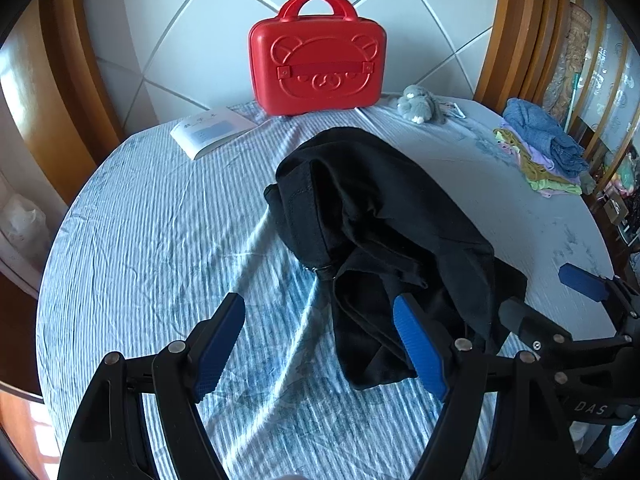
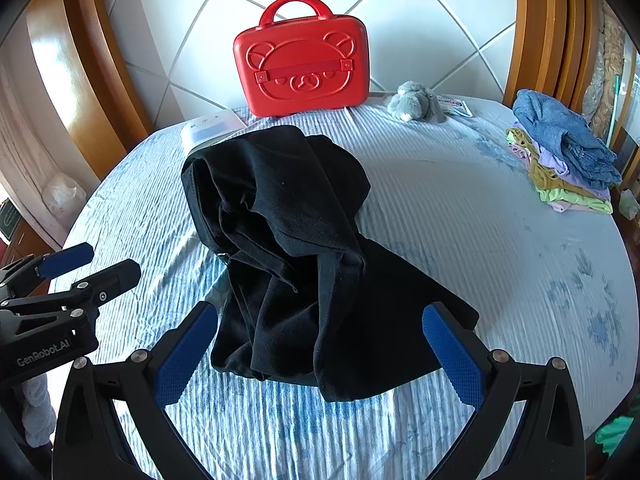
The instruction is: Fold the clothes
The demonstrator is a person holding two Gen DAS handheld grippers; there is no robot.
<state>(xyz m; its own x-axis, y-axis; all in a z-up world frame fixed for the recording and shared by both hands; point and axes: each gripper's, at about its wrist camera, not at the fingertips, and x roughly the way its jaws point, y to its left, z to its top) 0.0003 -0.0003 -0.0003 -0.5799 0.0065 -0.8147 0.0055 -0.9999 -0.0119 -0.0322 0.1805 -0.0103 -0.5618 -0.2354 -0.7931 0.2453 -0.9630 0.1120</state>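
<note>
A crumpled black garment (image 1: 372,232) (image 2: 296,256) lies in a heap in the middle of the blue striped bedspread (image 1: 152,232) (image 2: 460,220). My left gripper (image 1: 320,344) is open just above the cloth's near left edge, nothing between its blue pads (image 1: 218,344). My right gripper (image 2: 320,356) is open too, hovering over the garment's near hem, its pads either side of the fabric without clamping it. Each gripper shows in the other's view: the right one (image 1: 552,300) at the right edge, the left one (image 2: 92,268) at the left edge.
A red bear-face case (image 1: 316,64) (image 2: 302,68) stands against the tiled wall. Beside it lie a white booklet (image 1: 212,132) and a grey plush toy (image 1: 420,104) (image 2: 414,102). A stack of folded clothes (image 1: 540,148) (image 2: 564,156) sits at the right edge.
</note>
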